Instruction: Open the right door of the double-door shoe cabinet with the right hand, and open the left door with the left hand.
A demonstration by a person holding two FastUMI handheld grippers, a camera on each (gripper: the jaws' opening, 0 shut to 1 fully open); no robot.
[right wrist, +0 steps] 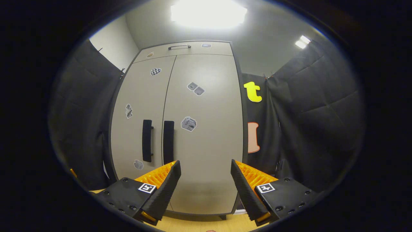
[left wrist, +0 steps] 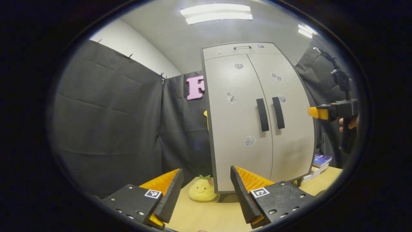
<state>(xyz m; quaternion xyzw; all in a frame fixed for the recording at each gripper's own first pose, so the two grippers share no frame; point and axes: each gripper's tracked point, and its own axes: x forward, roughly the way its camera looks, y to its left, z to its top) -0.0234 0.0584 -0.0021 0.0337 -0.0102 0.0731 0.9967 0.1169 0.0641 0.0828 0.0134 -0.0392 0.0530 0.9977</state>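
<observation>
1 cabinet (right wrist: 180,129) w/ 2 doors, 2 handles; 1 plush toy (left wrist: 202,188); 2 claws.

Square tag markers and round screws on each tool's (left wrist: 204,187) (right wrist: 206,180) textured mounting plates.

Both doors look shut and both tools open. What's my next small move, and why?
Probably ease the right tool forward and toward its left, to the right door's handle. Both doors are closed, the task opens the right door first, and that tool is open but aimed at bare door panel beside the handle. The left tool is open too, short of the cabinet.
</observation>
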